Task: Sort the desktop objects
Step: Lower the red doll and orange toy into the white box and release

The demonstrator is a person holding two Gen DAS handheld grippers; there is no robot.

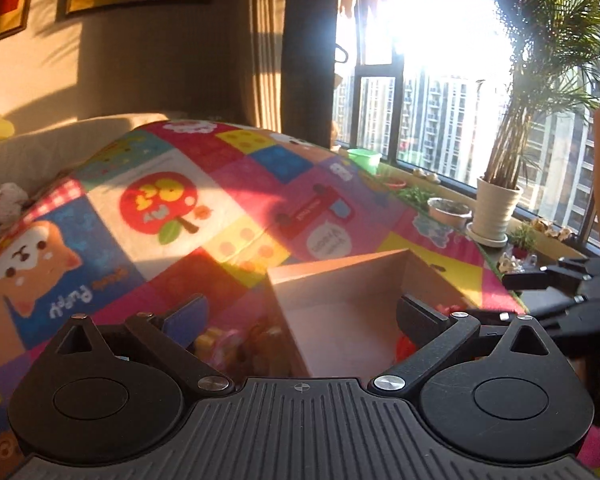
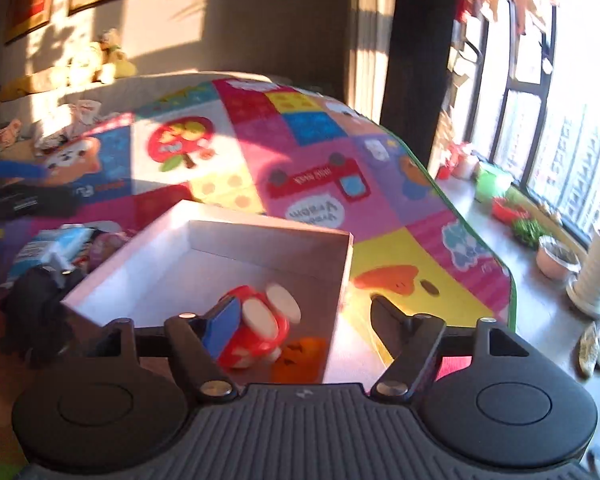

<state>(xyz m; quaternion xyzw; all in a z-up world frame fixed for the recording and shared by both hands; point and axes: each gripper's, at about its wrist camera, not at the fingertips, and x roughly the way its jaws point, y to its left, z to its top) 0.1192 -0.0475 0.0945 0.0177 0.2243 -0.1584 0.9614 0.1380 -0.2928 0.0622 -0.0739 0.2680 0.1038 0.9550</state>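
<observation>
I read "Puppy" on the mat (image 1: 228, 216) — both my tongs, left gripper (image 1: 300, 316) and right gripper (image 2: 300, 320), tilt down over the box (image 2: 276, 236), released, empty.

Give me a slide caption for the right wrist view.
Open right gripper above a cardboard box holding a red-and-white toy on a colorful play mat.

In the left wrist view the gripper body hides the near part of the box (image 1: 340, 280), and the small toys (image 1: 228, 344) left of it are too blurred to name. In the right wrist view the red toy (image 2: 256, 328) is motion-blurred, and 1 finger (image 2: 220, 324) covers its left side.
</observation>
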